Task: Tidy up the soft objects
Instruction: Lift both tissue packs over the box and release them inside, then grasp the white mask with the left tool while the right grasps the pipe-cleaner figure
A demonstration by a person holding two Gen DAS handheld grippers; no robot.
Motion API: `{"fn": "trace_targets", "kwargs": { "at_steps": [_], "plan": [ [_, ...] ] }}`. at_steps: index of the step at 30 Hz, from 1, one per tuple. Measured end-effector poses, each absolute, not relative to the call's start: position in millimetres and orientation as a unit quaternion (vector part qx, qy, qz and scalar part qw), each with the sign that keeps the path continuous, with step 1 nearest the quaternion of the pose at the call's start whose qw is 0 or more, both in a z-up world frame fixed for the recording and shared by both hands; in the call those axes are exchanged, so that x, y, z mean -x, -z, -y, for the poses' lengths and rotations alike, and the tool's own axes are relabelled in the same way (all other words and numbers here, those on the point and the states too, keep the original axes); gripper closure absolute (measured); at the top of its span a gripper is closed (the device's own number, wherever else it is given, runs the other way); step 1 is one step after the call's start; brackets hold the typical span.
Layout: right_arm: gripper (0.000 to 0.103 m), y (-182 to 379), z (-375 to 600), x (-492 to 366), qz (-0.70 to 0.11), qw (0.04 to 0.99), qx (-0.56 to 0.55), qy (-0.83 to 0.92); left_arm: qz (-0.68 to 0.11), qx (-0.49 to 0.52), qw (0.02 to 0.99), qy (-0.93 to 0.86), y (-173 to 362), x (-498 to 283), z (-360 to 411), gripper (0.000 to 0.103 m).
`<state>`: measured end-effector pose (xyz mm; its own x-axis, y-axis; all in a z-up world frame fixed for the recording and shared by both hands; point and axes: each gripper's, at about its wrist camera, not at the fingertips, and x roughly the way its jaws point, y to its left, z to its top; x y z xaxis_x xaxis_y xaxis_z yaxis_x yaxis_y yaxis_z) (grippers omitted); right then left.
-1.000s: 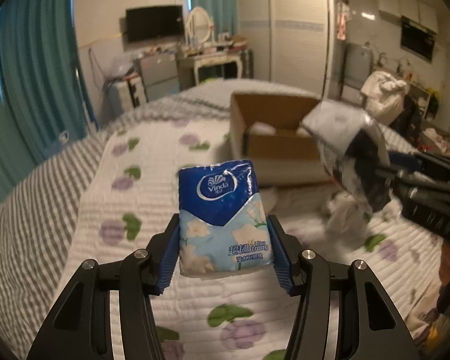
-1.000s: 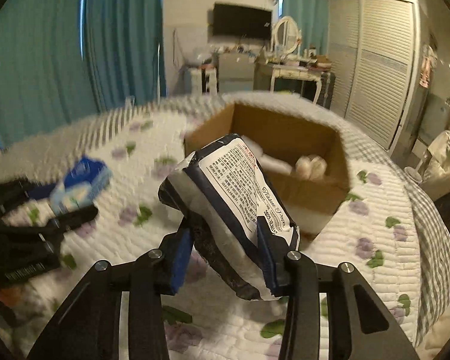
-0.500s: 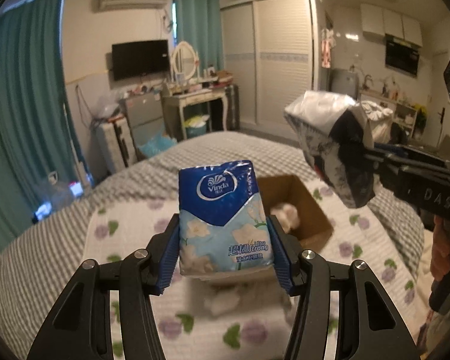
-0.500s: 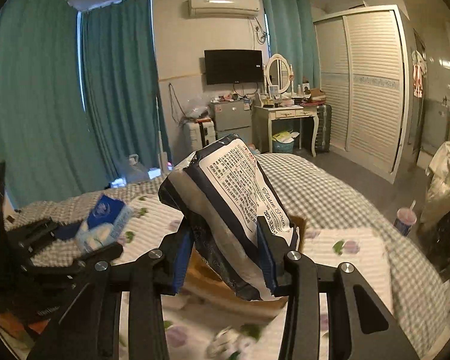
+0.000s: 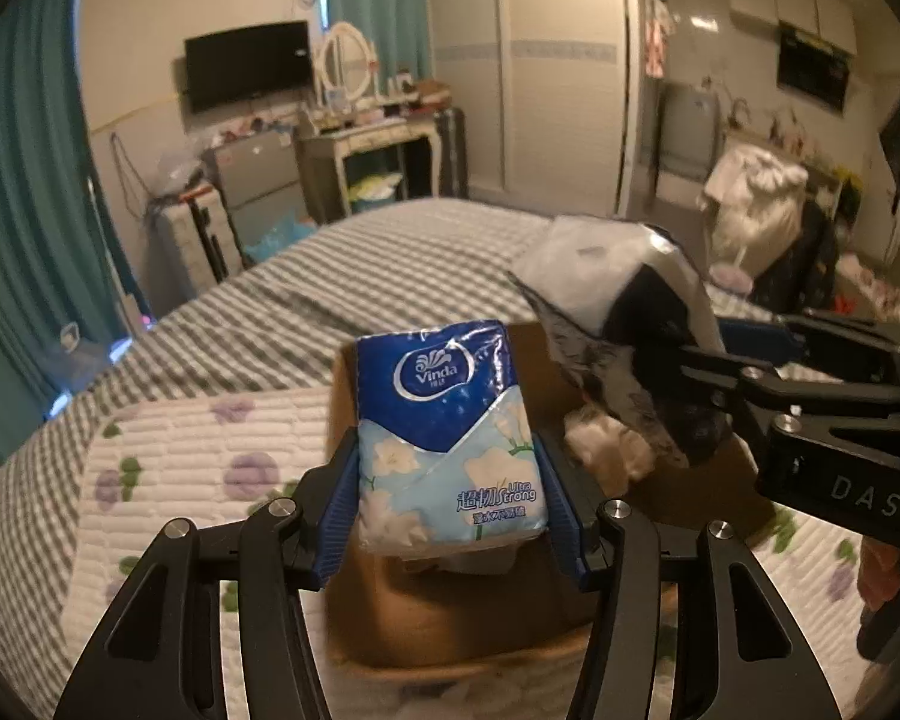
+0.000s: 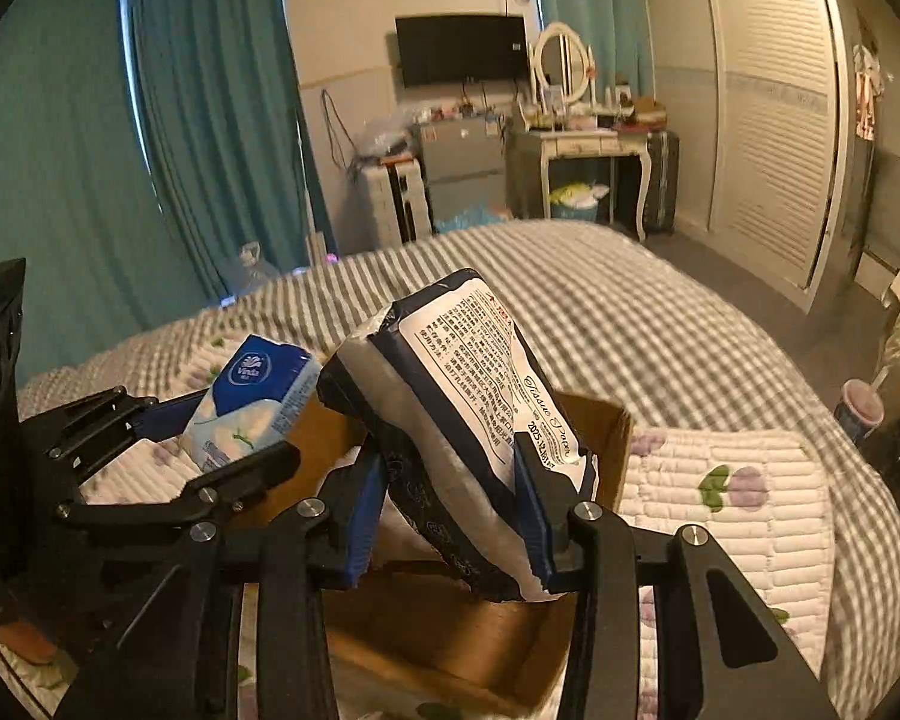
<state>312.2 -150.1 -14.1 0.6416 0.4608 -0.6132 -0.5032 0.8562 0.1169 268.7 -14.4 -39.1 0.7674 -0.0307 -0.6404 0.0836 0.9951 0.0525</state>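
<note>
While each gripper, left (image 5: 450, 474) and right (image 6: 456, 516), clamps a tissue pack (image 5: 447, 438) (image 6: 468, 420) above the cardboard box (image 6: 594, 426), release probably comes next.

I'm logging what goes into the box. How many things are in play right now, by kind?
Tissue packs: 2, a blue one in the left gripper and a navy-and-white one in the right gripper
Cardboard boxes: 1
White soft items inside it: 1 at least
Total: 4
</note>
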Motion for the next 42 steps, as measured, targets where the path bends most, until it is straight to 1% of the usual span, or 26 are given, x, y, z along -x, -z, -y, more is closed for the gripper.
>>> {"fn": "trace_targets", "kwargs": {
  "at_steps": [5,7,8,9,10,11,12,16,18,19,20,22,24,28,29,31,34,37,42],
  "plan": [
    [0.061,35.5,149.8,-328.1,-0.34,0.9,0.026,-0.272,-0.347,-0.042,0.936,0.037,52.7,-273.4,19.6,0.048],
    [0.057,37.2,152.5,-329.2,-0.336,0.902,0.021,-0.27,-0.34,-0.039,0.939,0.034,50.0,-271.6,21.2,0.047],
    [0.055,35.2,154.1,-328.5,-0.332,0.905,0.02,-0.265,-0.339,-0.035,0.94,0.028,47.8,-270.1,20.8,0.033],
    [0.049,32.0,157.1,-329.3,-0.329,0.908,0.018,-0.26,-0.34,-0.029,0.94,0.021,45.6,-269.9,20.7,0.014],
    [0.042,27.5,159.7,-328.2,-0.326,0.909,0.014,-0.26,-0.338,-0.021,0.941,0.017,41.9,-268.4,18.5,0.008],
    [0.039,21.3,162.7,-325.7,-0.321,0.91,0.008,-0.262,-0.328,-0.013,0.944,0.013,35.6,-263.8,17.0,0.005],
    [0.036,14.3,165.9,-322.7,-0.315,0.913,0.005,-0.26,-0.322,-0.008,0.947,0.011,28.9,-259.9,15.6,0.005],
    [0.034,-20.2,174.9,-302.7,-0.299,0.921,0.009,-0.251,-0.305,-0.007,0.952,-0.007,-6.5,-238.7,14.8,0.005],
    [0.033,-44.5,180.4,-284.5,-0.287,0.925,0.014,-0.249,-0.287,-0.013,0.958,-0.016,-32.5,-218.7,16.6,0.004],
    [0.03,-58.5,184.7,-273.6,-0.279,0.928,0.019,-0.248,-0.279,-0.016,0.96,-0.02,-42.0,-211.2,16.2,0.004],
    [0.028,-69.5,188.2,-264.7,-0.272,0.93,0.023,-0.246,-0.269,-0.018,0.963,-0.024,-55.6,-199.0,17.8,0.0],
    [0.019,-93.4,196.0,-243.7,-0.26,0.935,0.031,-0.241,-0.252,-0.021,0.967,-0.034,-76.3,-178.5,19.2,0.0],
    [0.015,-114.9,203.8,-220.5,-0.252,0.938,0.041,-0.233,-0.239,-0.023,0.97,-0.041,-96.5,-155.4,22.3,0.0],
    [0.002,-141.7,214.0,-174.8,-0.241,0.941,0.059,-0.229,-0.228,-0.023,0.971,-0.063,-114.5,-121.0,23.3,0.0],
    [0.002,-143.4,216.2,-163.7,-0.243,0.94,0.064,-0.232,-0.228,-0.023,0.971,-0.066,-116.0,-112.2,23.9,0.0],
    [0.002,-139.9,217.9,-145.8,-0.252,0.935,0.072,-0.237,-0.229,-0.021,0.97,-0.074,-114.8,-99.1,22.9,0.0],
    [0.002,-119.3,218.8,-123.1,-0.268,0.93,0.076,-0.24,-0.238,-0.019,0.968,-0.08,-98.5,-82.9,24.0,0.0],
    [0.002,-84.0,216.7,-114.1,-0.287,0.924,0.081,-0.241,-0.249,-0.016,0.964,-0.09,-68.7,-74.0,24.8,0.0],
    [0.002,-1.9,202.7,-125.8,-0.34,0.905,0.103,-0.233,-0.277,-0.018,0.955,-0.103,-6.7,-78.6,33.2,0.0]
  ]
}}
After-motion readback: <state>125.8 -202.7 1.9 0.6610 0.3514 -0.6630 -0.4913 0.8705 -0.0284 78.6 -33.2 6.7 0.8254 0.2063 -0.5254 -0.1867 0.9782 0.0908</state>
